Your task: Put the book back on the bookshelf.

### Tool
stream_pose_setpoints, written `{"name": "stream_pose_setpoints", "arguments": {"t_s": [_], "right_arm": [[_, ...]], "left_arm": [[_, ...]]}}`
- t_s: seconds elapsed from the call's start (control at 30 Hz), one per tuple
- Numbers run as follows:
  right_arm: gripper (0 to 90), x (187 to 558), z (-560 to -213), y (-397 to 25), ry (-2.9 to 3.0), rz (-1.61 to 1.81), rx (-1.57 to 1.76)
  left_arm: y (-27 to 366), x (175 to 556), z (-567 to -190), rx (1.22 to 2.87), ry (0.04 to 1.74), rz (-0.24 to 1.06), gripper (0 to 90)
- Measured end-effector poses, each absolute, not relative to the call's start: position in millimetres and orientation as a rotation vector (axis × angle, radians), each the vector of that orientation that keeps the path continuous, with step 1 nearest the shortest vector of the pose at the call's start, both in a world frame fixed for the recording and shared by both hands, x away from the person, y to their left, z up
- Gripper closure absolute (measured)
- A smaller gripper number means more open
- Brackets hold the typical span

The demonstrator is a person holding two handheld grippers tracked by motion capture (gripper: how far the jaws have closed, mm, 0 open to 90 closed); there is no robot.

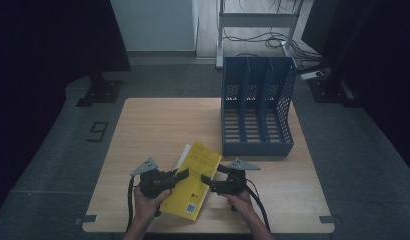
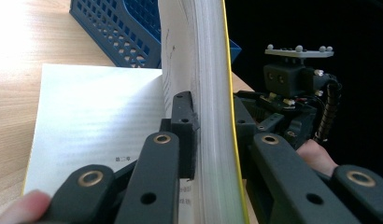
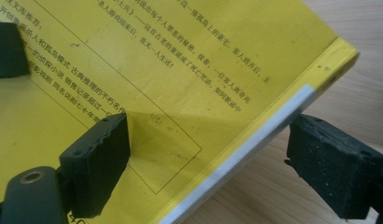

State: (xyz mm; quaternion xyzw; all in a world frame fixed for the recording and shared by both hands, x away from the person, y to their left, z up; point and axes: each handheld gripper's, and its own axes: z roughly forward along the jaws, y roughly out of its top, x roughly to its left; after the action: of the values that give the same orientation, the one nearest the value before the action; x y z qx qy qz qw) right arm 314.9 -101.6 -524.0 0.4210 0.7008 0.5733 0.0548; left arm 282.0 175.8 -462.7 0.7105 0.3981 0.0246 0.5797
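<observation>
Wooden table [image 1: 143,125], blue slotted file rack [image 1: 257,107] at back, yellow paperback book [image 1: 195,177] near front | left gripper [image 2: 213,140] clamps the page block, keep that firm | right gripper [image 3: 208,154] gapes around the spine edge; close squarely before lifting, I'd say

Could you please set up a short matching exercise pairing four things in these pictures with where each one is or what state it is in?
Things:
1. left gripper
2. right gripper
3. yellow book
4. blue file rack

States or places:
A. standing at the far right of the table, its slots bare
B. clamped on a raised block of pages and cover
C. jaws apart, one over the cover, one beyond the book's edge
D. lying open near the front edge, between the two grippers

Pairs: 1-B, 2-C, 3-D, 4-A
</observation>
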Motion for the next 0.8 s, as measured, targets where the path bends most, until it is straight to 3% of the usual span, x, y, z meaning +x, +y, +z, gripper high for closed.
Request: {"name": "stream_pose_setpoints", "arguments": {"t_s": [0.8], "right_arm": [[30.9, 304.5, -504.9, -113.9, 2.032, 1.882, 1.174]], "left_arm": [[192.7, 289.3, -469.3, 1.638, 0.901, -0.051, 77.9]]}}
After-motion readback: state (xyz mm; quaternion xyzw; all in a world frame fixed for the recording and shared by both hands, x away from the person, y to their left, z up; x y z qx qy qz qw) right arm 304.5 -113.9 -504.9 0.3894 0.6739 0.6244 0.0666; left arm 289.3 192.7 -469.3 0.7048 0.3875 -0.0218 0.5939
